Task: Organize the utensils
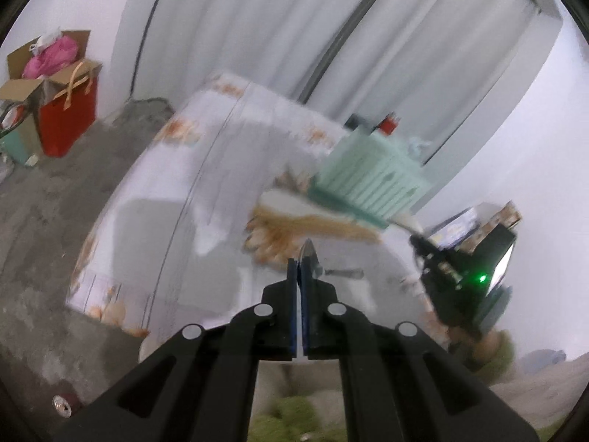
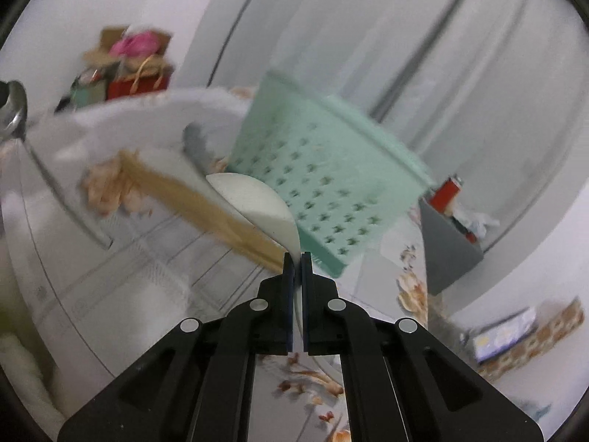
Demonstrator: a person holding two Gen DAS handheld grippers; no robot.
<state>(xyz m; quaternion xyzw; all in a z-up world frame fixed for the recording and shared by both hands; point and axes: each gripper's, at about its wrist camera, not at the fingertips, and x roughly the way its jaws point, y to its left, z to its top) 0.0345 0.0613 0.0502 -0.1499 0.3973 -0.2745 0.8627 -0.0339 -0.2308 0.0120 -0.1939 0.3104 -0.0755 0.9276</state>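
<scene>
My left gripper point(image 1: 299, 263) is shut on a metal spoon point(image 1: 308, 252); its tip sticks out past the pads and its handle pokes to the right. In the right wrist view the same spoon point(image 2: 16, 114) hangs at the far left. My right gripper point(image 2: 297, 258) is shut on the thin edge of a white rounded utensil point(image 2: 254, 202), which looks like a paddle. In the left wrist view the right gripper point(image 1: 419, 243) is at the right, above the table. A mint-green perforated basket point(image 1: 371, 176) point(image 2: 324, 184) stands just beyond both grippers. Both views are blurred.
The table point(image 1: 165, 221) wears a white cloth with orange flowers. A tan wooden piece point(image 2: 198, 202) lies on it beside the basket. A grey bin point(image 2: 449, 250) with a red item stands to the right. Boxes and a red bag point(image 1: 68, 118) sit on the floor.
</scene>
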